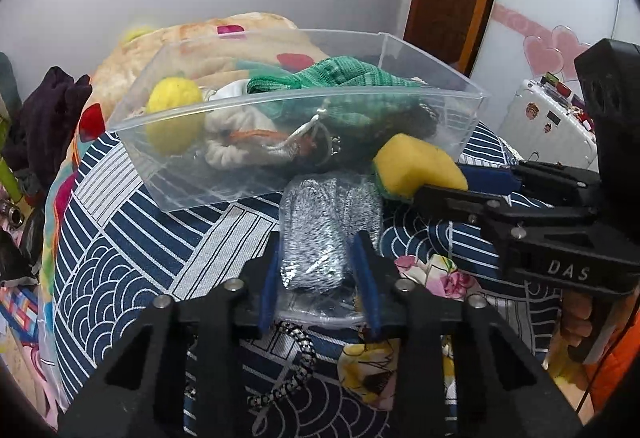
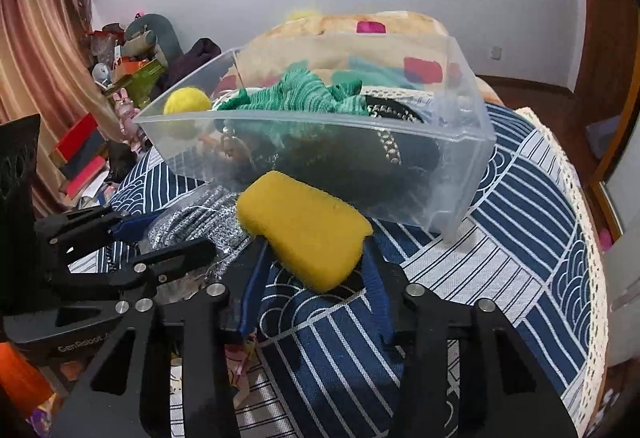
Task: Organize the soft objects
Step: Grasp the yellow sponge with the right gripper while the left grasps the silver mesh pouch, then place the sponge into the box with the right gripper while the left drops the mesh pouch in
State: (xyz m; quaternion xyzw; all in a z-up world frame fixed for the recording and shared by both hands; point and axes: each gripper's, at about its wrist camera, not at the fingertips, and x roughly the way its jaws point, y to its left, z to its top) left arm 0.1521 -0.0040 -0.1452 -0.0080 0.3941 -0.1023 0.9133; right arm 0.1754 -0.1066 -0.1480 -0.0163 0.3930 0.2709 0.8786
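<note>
A clear plastic bin (image 1: 256, 178) (image 2: 472, 142) stands on the bed and holds a yellow ball (image 1: 174, 114) (image 2: 186, 100), a green knit cloth (image 1: 340, 78) (image 2: 292, 94), a cream drawstring pouch (image 1: 244, 142) and dark items. My left gripper (image 1: 318, 270) is shut on a silver-grey scrubber in clear wrap (image 1: 324, 230) (image 2: 200, 218), just before the bin. My right gripper (image 2: 316, 270) (image 1: 444, 186) is shut on a yellow sponge (image 2: 308, 230) (image 1: 416, 166), held beside the bin's near wall.
The bed has a navy and white patterned cover (image 1: 132, 258) (image 2: 520, 238). A floral cloth (image 1: 432, 270) and a braided cord (image 1: 300, 358) lie near me. A spotted quilt (image 1: 224, 38) is behind the bin, a white suitcase (image 1: 548, 126) to the right, clutter (image 2: 120, 86) to the left.
</note>
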